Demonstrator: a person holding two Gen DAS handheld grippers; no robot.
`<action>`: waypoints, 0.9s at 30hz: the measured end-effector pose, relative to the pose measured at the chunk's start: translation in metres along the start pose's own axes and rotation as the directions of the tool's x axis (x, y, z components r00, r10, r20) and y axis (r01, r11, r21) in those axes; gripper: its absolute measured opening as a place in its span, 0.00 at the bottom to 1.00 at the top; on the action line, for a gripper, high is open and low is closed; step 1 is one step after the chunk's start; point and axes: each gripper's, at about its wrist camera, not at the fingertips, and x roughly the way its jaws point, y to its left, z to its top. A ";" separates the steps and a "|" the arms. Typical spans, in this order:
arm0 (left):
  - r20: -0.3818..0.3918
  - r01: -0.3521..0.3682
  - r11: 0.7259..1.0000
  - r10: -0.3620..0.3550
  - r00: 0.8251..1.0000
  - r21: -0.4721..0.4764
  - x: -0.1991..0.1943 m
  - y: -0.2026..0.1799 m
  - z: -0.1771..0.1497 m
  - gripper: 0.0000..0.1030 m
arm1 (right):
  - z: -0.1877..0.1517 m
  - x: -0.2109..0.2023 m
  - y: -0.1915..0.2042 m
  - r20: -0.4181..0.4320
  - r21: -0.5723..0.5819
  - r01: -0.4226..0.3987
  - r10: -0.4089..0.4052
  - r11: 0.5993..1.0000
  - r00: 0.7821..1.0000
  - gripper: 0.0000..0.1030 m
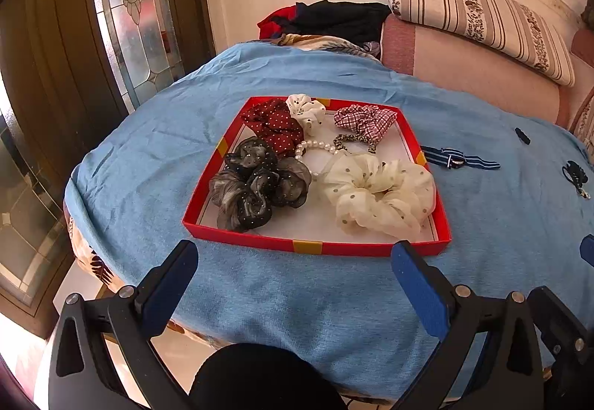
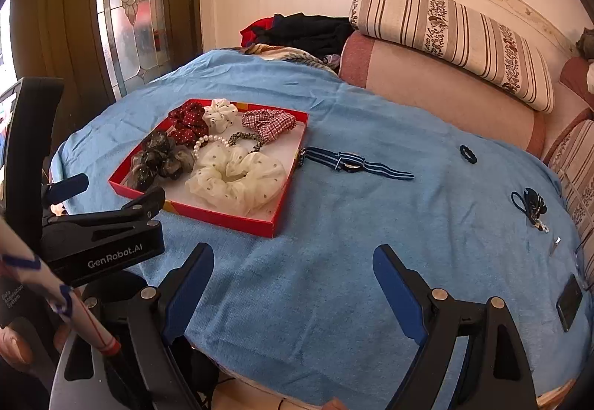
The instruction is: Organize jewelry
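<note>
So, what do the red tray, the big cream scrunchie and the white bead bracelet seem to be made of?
Red tray: probably cardboard, since its walls are thin and flat with printed yellow patches, matte.
Big cream scrunchie: sheer fabric, maybe chiffon or organza; it is translucent, puffy and dotted.
White bead bracelet: round glossy beads that look like pearls, likely imitation; real or plastic cannot be told.
</note>
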 end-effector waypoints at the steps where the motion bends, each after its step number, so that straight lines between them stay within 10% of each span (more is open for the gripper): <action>1: -0.001 0.000 1.000 0.000 1.000 -0.002 0.000 0.001 0.000 1.00 | 0.000 0.000 0.001 -0.001 -0.005 0.000 0.000 1.000 1.000 0.88; 27: -0.003 0.006 1.000 -0.006 1.000 -0.004 0.002 0.006 -0.002 1.00 | 0.000 0.001 0.009 -0.009 -0.024 0.012 -0.012 1.000 1.000 0.88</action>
